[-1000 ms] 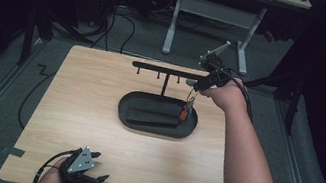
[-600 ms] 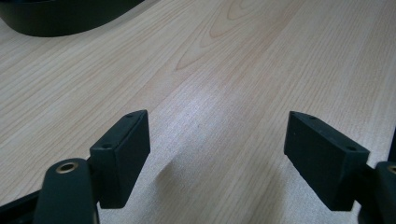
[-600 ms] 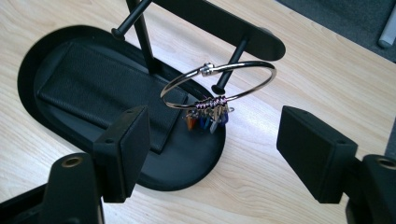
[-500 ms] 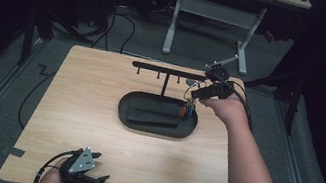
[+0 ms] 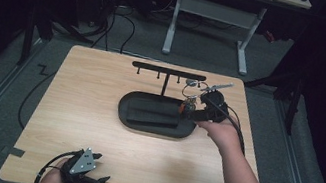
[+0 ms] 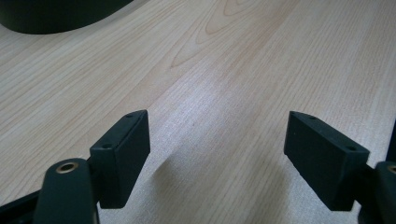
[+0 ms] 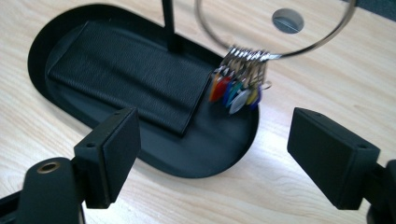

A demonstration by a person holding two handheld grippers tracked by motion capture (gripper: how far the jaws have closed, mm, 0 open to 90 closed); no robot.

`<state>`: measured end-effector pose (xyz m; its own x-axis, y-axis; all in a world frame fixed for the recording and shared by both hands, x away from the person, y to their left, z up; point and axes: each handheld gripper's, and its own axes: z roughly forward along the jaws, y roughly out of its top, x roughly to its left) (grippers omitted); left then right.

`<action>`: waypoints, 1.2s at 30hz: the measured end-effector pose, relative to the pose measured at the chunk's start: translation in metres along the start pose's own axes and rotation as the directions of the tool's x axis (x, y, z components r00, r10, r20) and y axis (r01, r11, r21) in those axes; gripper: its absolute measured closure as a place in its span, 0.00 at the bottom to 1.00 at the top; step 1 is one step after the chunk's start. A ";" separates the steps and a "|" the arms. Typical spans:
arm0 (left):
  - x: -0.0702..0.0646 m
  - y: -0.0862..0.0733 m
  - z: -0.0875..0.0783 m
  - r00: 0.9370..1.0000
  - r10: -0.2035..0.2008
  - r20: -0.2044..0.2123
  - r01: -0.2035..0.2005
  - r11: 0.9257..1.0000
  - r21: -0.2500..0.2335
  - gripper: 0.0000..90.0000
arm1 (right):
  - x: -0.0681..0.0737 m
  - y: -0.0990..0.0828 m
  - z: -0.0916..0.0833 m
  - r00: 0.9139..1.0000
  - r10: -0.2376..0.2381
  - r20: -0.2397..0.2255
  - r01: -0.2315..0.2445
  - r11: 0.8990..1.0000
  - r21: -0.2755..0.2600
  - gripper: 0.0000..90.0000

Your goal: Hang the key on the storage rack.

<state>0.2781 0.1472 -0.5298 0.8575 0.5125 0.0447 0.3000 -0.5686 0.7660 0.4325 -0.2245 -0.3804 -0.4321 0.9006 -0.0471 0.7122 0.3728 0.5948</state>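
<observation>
Lower now than a second ago, the right gripper (image 5: 193,111) has come down beside the key ring (image 7: 275,35), its jaws just opened wide with nothing between them. That ring hangs from the black rack (image 5: 168,71), coloured tags (image 7: 236,91) dangling over the oval tray (image 5: 128,116). Pale wooden table (image 5: 77,107), grey floor, dark room. At the near edge, the left gripper (image 5: 93,173) rests, jaws spread.
</observation>
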 end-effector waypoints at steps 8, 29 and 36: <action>0.000 -0.001 0.001 1.000 -0.002 0.000 0.002 1.000 0.000 0.26 | 0.013 -0.038 0.015 1.000 -0.015 -0.014 0.014 0.999 -0.028 0.17; 0.000 0.000 -0.002 0.999 -0.034 0.008 0.035 0.997 -0.069 0.27 | 0.024 -0.170 0.015 0.997 0.028 -0.069 -0.045 0.961 -0.273 0.16; 0.000 0.000 -0.001 0.997 -0.072 0.019 0.074 0.994 -0.084 0.27 | 0.017 -0.208 -0.002 0.998 0.049 -0.044 -0.061 0.936 -0.348 0.16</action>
<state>0.2772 0.1478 -0.5292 0.8412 0.5402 -0.0230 0.3261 -0.4730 0.8185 0.2757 -0.2878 -0.5032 -0.4206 0.9071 0.0170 0.5005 0.2164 0.8383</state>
